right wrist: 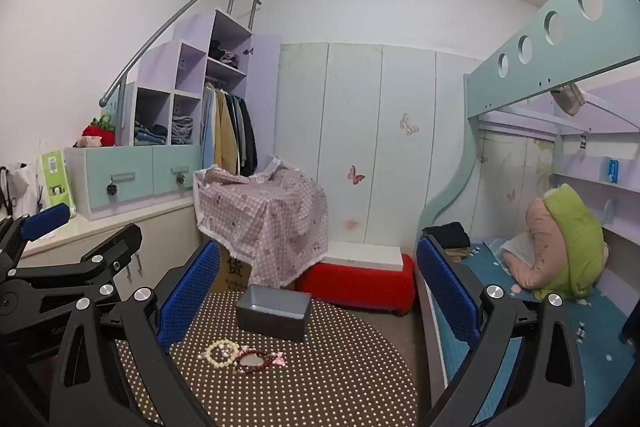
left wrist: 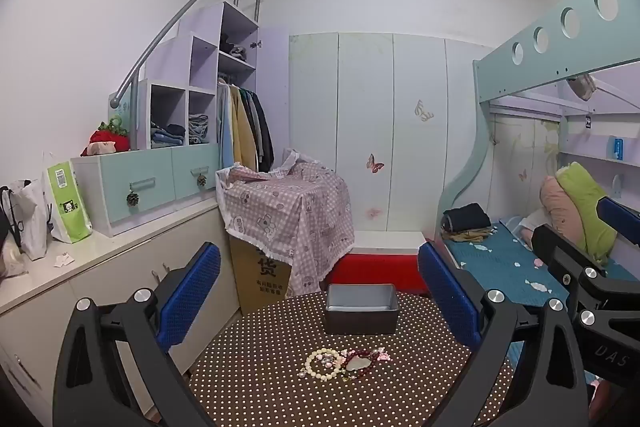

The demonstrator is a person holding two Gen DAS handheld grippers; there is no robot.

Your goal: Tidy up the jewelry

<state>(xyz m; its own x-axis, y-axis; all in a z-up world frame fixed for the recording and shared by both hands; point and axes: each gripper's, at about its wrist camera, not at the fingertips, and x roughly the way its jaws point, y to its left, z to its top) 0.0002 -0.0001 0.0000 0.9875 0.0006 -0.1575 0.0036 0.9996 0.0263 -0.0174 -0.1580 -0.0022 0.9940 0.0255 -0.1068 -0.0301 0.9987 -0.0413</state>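
Starting the jewelry sort w/ both claws wide open & empty, nothing moved to the grey box (left wrist: 361,314) yet.
Left claw (left wrist: 320,301) and right claw (right wrist: 318,301) hovered side by side above the near edge of the dotted bench (left wrist: 280,395), pointing roughly level w/ a slight dip, fingers spread to the max, well short of the pile. Jewelry lay in one tangle mid-bench: cream bead bracelet (left wrist: 322,363) touching the dark red bead bracelet (left wrist: 362,363), pink bits beside. Best approach, prob.: take one piece at a time, outermost first, pinch a single strand so the others didn't drag along, then drop it in the box just behind.
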